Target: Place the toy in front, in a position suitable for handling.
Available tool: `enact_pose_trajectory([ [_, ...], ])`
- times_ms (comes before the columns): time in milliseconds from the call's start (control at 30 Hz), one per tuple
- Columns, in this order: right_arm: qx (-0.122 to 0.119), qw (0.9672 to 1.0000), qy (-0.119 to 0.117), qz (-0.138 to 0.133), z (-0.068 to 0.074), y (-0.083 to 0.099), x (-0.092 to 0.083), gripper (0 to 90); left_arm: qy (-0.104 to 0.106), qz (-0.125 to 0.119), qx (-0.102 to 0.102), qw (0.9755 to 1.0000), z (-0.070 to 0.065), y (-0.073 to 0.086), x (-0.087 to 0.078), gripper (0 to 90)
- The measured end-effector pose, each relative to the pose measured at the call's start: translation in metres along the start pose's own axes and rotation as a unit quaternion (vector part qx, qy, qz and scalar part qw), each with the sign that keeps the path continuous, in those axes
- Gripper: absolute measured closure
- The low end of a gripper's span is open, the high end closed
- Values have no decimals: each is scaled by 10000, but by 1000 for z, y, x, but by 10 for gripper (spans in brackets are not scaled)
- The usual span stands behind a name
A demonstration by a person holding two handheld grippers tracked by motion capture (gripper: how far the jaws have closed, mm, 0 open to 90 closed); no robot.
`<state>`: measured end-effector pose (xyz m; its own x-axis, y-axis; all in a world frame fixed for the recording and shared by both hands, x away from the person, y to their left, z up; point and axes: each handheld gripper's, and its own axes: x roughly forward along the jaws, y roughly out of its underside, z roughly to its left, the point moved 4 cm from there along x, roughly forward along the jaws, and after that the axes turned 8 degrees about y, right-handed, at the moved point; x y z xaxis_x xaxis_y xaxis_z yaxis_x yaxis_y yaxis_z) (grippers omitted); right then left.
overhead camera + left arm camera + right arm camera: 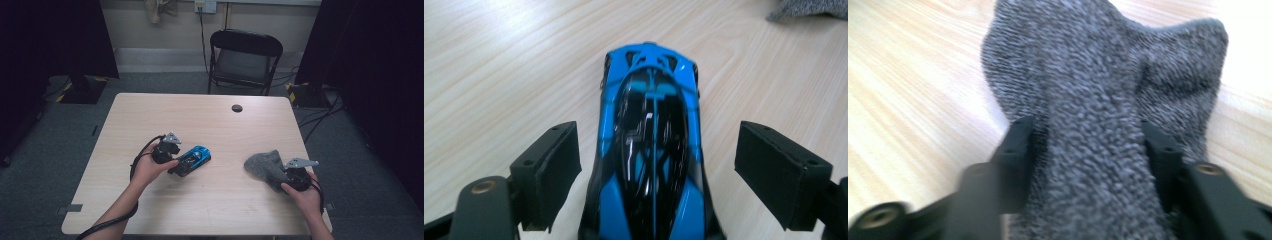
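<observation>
Lengthwise, blue toy car (651,150) between tool pads

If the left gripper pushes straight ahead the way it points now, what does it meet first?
The left gripper already straddles the glossy blue and black toy car, jaws clear of its sides. Going on, it would probably slide along the car; beyond lies bare wooden table.

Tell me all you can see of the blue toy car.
The blue toy car is glossy, plastic-looking, with a black canopy and black trim. It sits upright on the wooden table, left of the middle. It lies between the left gripper's open jaws, with a gap to each pad; nothing else touches it.
</observation>
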<state>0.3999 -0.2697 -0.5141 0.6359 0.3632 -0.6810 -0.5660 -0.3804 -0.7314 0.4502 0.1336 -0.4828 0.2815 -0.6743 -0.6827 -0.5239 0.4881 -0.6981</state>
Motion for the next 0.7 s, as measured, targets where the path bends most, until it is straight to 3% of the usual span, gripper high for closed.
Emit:
enact_pose_trajectory([
  [200, -290, 9994, 92, -170, 6, -16, -8, 316, -62, -109, 88, 9999, -1, 14, -14, 184],
  [367, -278, 9992, 191, -229, 6, -30, -4, 318, -22, -47, 145, 9999, -4, 28, -16, 182],
  [600, -136, 9998, 94, 73, 2, -26, 20, 510, -176, -90, 388, 9991, -7, 42, -11, 166],
  [700, -123, 9998, 67, 127, 1, -24, 24, 567, -224, -190, 318, 9991, -2, 44, -8, 162],
])
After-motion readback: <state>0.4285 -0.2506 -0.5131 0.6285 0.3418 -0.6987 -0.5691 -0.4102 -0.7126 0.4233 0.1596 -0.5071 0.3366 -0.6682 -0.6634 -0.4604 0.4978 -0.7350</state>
